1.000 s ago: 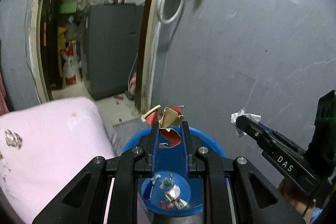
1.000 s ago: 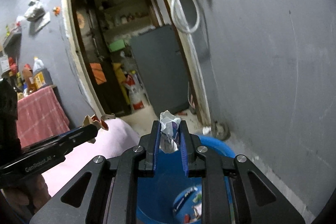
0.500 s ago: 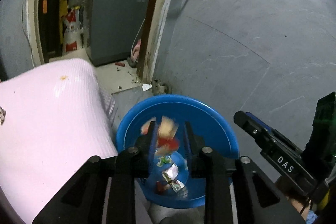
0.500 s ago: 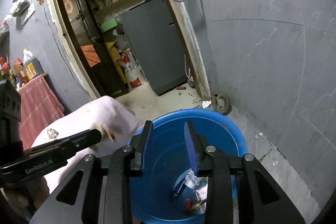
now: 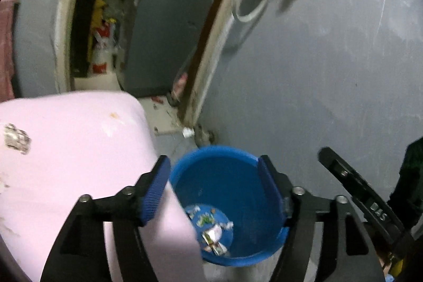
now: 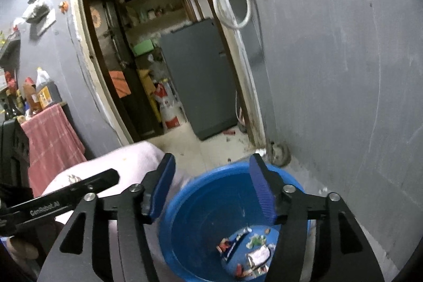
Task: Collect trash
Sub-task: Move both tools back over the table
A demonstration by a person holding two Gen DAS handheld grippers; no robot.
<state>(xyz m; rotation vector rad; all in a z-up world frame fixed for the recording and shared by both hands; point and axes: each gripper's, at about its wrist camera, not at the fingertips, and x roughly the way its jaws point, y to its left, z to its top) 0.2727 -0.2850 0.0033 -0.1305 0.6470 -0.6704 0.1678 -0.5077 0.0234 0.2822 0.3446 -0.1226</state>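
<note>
Trash (image 5: 212, 234) lies in the bottom of the blue bucket (image 5: 227, 155), a loose heap of wrappers and paper scraps. Both tools hang above it: the left tool (image 5: 212, 189) is released, its jaws spread wide with nothing between them, and the right tool (image 6: 211, 189) is likewise released and empty over the bucket (image 6: 290, 176). A pink cushion (image 5: 66, 149) sits just beside the bucket on the left, and a crumpled scrap (image 5: 15, 139) rests on its top, apart from the rest. That piece looks like what is left to collect.

Risks from here, as I judge them: the scrap is light and lies on soft fabric, so a tool closing on it could pinch the cover along with it, or nudge it off the cushion onto the floor. The two tools are near each other over the bucket, so swinging one toward the cushion could knock the other. Both views are blurred, which makes fine aim harder to judge.
</note>
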